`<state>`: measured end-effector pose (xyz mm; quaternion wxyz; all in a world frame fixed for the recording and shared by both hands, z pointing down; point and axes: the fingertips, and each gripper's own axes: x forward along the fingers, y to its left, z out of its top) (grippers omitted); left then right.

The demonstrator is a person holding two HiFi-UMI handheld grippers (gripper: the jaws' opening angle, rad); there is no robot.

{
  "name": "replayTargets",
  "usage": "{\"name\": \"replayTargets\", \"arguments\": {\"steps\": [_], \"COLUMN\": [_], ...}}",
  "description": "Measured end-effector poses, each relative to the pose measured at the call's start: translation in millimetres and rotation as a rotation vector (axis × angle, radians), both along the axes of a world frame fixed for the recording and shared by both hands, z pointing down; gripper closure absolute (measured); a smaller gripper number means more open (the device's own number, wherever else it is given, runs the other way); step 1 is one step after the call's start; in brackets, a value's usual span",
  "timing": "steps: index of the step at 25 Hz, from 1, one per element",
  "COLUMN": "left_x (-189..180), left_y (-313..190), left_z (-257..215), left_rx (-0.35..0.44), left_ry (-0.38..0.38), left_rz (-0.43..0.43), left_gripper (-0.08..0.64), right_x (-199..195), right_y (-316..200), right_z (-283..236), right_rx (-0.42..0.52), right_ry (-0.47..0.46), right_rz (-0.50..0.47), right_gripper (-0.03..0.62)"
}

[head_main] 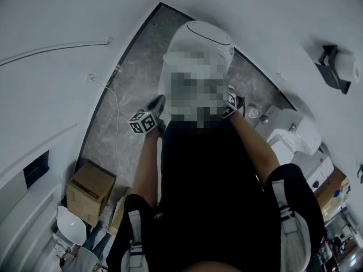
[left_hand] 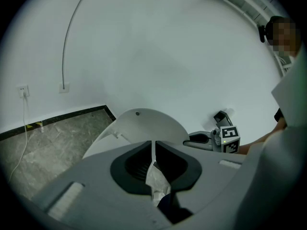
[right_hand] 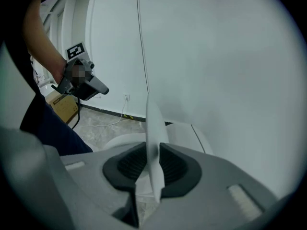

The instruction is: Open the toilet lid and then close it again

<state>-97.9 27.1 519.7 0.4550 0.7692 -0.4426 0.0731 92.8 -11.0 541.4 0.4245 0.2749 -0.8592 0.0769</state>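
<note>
A white toilet (head_main: 198,38) stands against the wall on a grey marble floor; the mosaic patch hides much of it in the head view. Its lid (right_hand: 153,143) is raised part way and shows edge-on as a thin white blade. My right gripper (right_hand: 152,174) is shut on that edge, a pad on each side. The lid's thin edge (left_hand: 153,152) also runs between the pads of my left gripper (left_hand: 154,176), shut on it. From above, the left gripper (head_main: 157,103) is at the toilet's left side and the right gripper (head_main: 237,102) at its right.
A cardboard box (head_main: 89,190) sits on the floor at the left, with a white cable (head_main: 116,123) running to a wall socket (left_hand: 23,91). More white toilets (head_main: 295,132) stand to the right. A dark holder (head_main: 334,67) hangs on the wall.
</note>
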Motion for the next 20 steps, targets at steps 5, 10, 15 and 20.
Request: {"name": "replayTargets", "arguments": {"steps": [5, 10, 15, 20], "left_x": [-2.5, -3.8, -1.2, 3.8], "left_y": [9.6, 19.1, 26.4, 32.1], "left_z": [-6.2, -12.6, -15.8, -15.3], "left_rx": [0.014, 0.021, 0.026, 0.025], "left_ry": [-0.003, -0.010, -0.018, -0.021], "left_rz": [-0.055, -0.094, -0.113, -0.132], "left_gripper": [0.526, 0.526, 0.526, 0.526], "right_x": [14.2, 31.2, 44.7, 56.8], "right_y": [-21.8, -49.3, -74.7, -95.3], "right_z": [-6.1, -13.3, -15.0, -13.9], "right_rx": [0.022, 0.035, 0.056, 0.061], "right_ry": [0.014, 0.014, 0.052, 0.062], "right_rz": [-0.006, 0.021, 0.019, 0.030], "right_gripper": [0.531, 0.543, 0.555, 0.560]}}
